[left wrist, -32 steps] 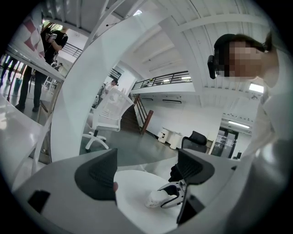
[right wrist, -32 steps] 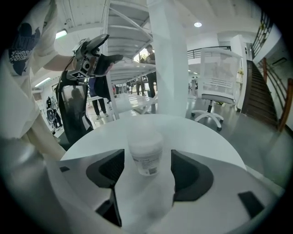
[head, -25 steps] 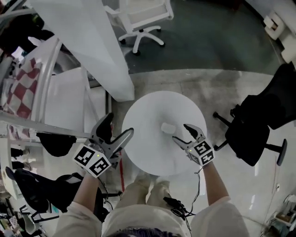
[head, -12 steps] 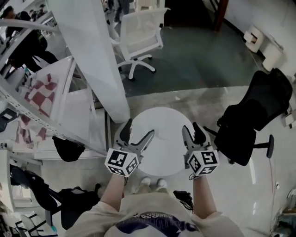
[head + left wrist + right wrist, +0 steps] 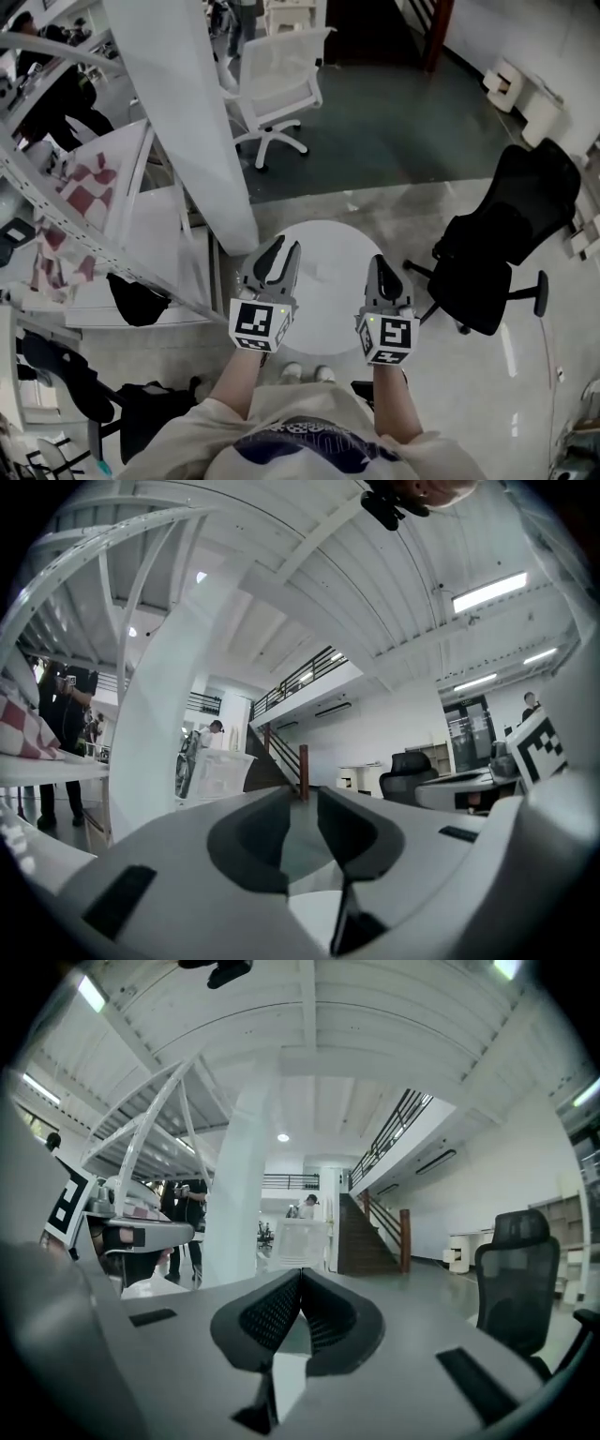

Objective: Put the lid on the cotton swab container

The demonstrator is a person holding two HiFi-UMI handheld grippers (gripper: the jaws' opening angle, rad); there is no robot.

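Compared with one second ago, both grippers have risen off the desk [image 5: 328,242] and now point level across the room rather than down at the work surface. The left gripper [image 5: 284,247] stood wide then. Its jaws have just been closing and now leave only a narrow gap, with nothing between them in the left gripper view. The right gripper [image 5: 382,263] was spread open just beside a small pale object on the desk, taken to be the cotton swab container. Its jaws are now fully together, and the right gripper view shows them empty. Neither gripper view shows the desk at all, only the room beyond. In the head view the grippers cover part of the desk top, and the cotton swab container cannot be made out with certainty. It is presumed to remain on the desk below the grippers. Neither the lid nor the container is held. This posture is judged a withdrawal from the work, and lid seating cannot be confirmed.
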